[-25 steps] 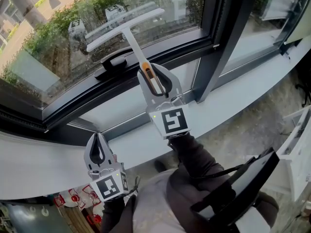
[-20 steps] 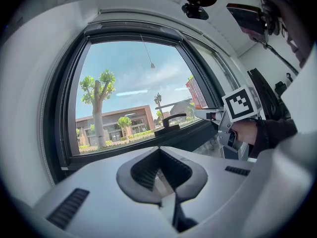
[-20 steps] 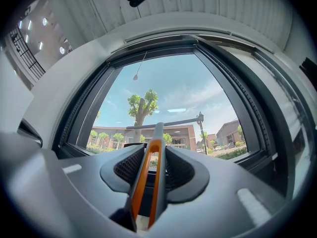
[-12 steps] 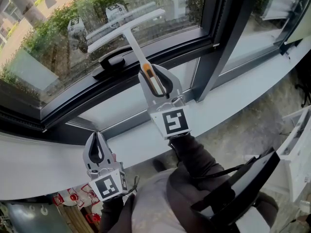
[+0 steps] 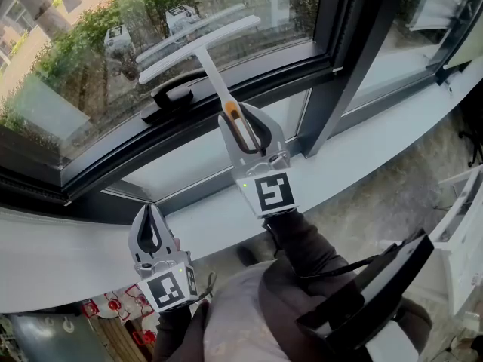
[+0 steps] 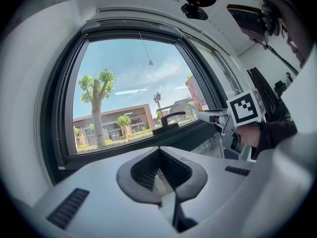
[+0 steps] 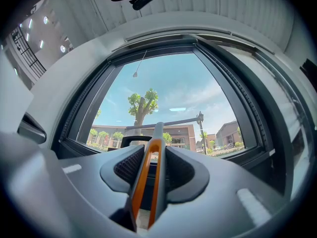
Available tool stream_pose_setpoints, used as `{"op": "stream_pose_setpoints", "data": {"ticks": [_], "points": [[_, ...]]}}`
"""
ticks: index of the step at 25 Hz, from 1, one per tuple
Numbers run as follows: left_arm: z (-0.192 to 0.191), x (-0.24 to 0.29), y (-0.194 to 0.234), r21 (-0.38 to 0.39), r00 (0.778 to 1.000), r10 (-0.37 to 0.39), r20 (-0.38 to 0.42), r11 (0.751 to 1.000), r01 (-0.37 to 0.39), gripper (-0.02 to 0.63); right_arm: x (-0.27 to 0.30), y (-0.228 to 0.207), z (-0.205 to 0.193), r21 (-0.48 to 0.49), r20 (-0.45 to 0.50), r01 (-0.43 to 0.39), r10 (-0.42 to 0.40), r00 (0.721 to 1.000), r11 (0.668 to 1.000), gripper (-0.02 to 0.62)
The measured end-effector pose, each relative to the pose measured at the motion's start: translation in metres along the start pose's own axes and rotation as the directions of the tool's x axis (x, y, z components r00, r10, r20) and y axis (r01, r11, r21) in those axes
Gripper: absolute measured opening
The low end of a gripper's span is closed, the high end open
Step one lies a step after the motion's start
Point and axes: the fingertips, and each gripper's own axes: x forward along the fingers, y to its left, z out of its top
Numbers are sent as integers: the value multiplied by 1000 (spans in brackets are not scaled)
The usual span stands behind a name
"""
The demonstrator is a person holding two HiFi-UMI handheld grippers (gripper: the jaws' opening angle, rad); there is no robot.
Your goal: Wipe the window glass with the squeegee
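A squeegee [image 5: 202,47] with a white blade and a grey-and-orange handle [image 7: 148,175] reaches up to the window glass [image 5: 90,66]. Its blade lies across the lower part of the pane, just above the black window handle [image 5: 172,94]. My right gripper [image 5: 243,127] is shut on the squeegee's handle, below the frame. In the right gripper view the blade [image 7: 168,124] crosses the pane ahead. My left gripper [image 5: 149,236] hangs lower left over the sill, shut with nothing in it. The left gripper view shows its jaws [image 6: 166,180] closed and the right gripper [image 6: 233,118] at the right.
A dark window frame [image 5: 226,96] and a thick dark post [image 5: 343,66] border the pane. A white sill [image 5: 226,217] runs below. A second pane [image 5: 407,36] lies to the right. The person's dark sleeve [image 5: 302,247] and a dark bag [image 5: 370,300] fill the lower middle.
The squeegee blade has shifted slightly right and up along the glass with my right gripper. The left gripper has stayed in place.
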Motion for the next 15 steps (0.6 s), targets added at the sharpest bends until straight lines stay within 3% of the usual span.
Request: {"op": "stream_pose_setpoints", "data": {"ticks": [15], "points": [[-3,3,-1,5,1000,-1,-10,1000,1,3,-5,-6,-12,1,-7,10,-10,1000,1000,132]]}}
